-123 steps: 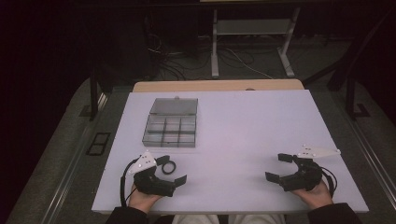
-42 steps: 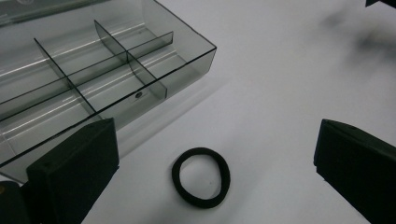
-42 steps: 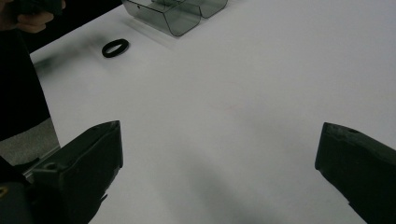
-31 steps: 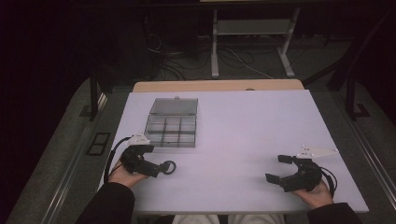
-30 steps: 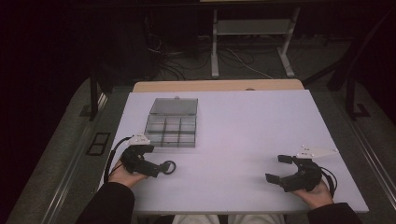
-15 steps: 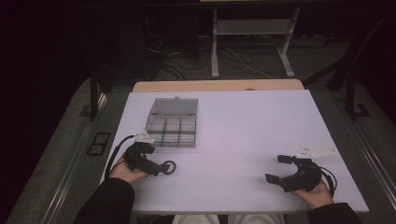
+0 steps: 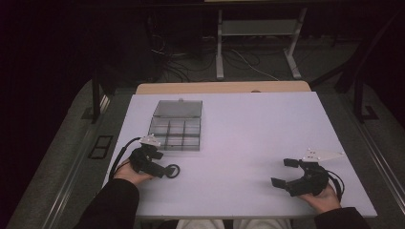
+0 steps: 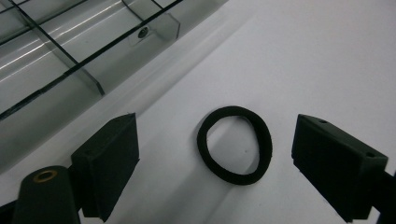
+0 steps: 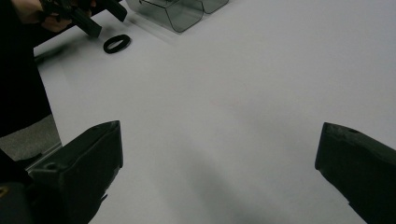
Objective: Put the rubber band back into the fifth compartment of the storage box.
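Left gripper (image 8: 215,154): jaws apart and just now narrowing, nothing pinched. A black rubber ring (image 8: 235,144) lies flat on the table between the jaws, touching neither pad. In the high view this gripper (image 7: 162,169) sits at the near left of the white table (image 7: 258,124) with the ring (image 7: 173,171) at its tips; four seconds back it rested lower, at the near edge, and has since travelled up toward the box (over the last half second it shifted little).

Right gripper (image 9: 219,172): jaws wide, bare tabletop between them. Held at the near right (image 7: 279,172), same spot as in every earlier frame.

Clear compartment box (image 7: 177,125): lid open, standing just beyond the left gripper; its front wall is near the ring but apart from it (position unchanged).

Person's dark sleeve (image 7: 112,205): enters from the bottom left, reaching further in than four seconds ago.
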Available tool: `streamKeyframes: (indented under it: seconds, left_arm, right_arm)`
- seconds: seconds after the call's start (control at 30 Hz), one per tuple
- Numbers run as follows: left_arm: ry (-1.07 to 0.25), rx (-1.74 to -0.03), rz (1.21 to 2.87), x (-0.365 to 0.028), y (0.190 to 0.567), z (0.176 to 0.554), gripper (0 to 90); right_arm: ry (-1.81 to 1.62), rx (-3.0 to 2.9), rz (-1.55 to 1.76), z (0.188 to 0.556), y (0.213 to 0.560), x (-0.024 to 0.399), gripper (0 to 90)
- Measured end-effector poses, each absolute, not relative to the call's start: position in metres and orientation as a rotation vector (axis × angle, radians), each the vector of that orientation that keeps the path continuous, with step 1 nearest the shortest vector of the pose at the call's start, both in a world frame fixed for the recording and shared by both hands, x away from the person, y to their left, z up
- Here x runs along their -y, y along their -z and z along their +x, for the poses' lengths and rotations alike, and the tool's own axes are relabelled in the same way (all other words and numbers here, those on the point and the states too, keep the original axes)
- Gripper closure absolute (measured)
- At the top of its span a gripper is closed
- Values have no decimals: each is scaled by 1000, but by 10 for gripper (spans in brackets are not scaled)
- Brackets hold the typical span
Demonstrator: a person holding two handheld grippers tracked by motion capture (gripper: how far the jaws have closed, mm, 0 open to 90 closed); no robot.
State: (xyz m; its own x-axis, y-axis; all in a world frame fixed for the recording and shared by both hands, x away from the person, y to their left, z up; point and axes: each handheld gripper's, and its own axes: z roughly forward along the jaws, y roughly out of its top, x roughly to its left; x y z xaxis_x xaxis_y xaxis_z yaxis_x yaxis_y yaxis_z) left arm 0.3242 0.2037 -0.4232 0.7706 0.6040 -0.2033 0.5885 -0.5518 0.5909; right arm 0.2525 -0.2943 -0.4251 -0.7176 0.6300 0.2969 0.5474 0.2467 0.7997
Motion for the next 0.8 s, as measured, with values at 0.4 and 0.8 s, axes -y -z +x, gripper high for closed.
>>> streamKeyframes:
  seconds: [0.4,0.8]
  left_arm:
    - [-40,-854,2331,-204,425,326,350]
    - [-80,-850,2356,-201,429,327,534]
  right_arm:
    - [-1487,-2415,1142,253,426,294,5]
    - [-1483,-2418,1141,253,426,294,5]
